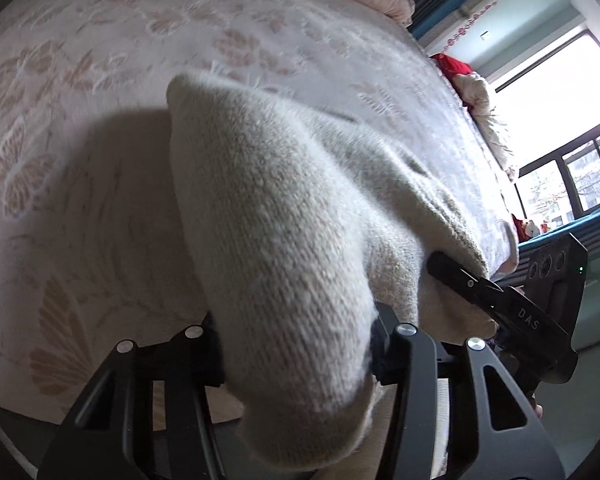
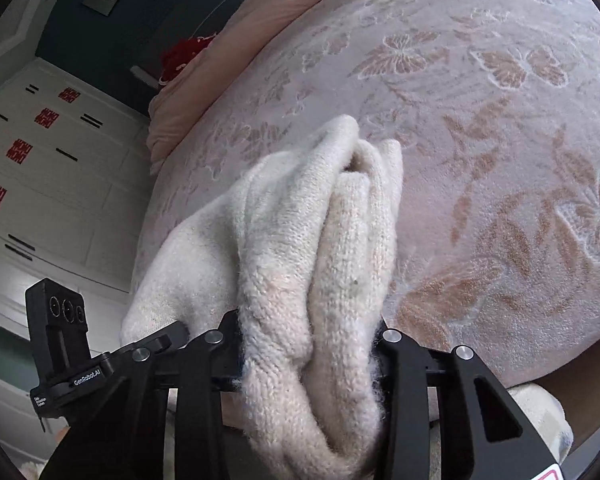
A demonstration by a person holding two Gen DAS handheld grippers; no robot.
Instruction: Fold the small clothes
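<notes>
Knitwear fills both lenses: a cream knitted garment (image 1: 284, 216) is bunched up over the pink butterfly-patterned bedspread (image 1: 80, 92), lifted clear at the near edge of the bed. The left gripper (image 1: 296, 344) has its jaws clamped tight on a thick fold of the knit, wool spilling over the fingers. In the right wrist view the right gripper (image 2: 310, 344) is likewise pinched shut on a twisted roll of the same garment (image 2: 320, 240), fuzz caught on the pads. The cloth blocks most of each camera's forward view. At the far edge of the bed lies a pink duvet (image 2: 236, 40), with something red (image 2: 182, 54) beside it. Beyond the bed's side stands a white wardrobe (image 2: 48, 168) with red paper cutouts; in the left wrist view, a bright window (image 1: 560, 92) opens on the opposite side.
</notes>
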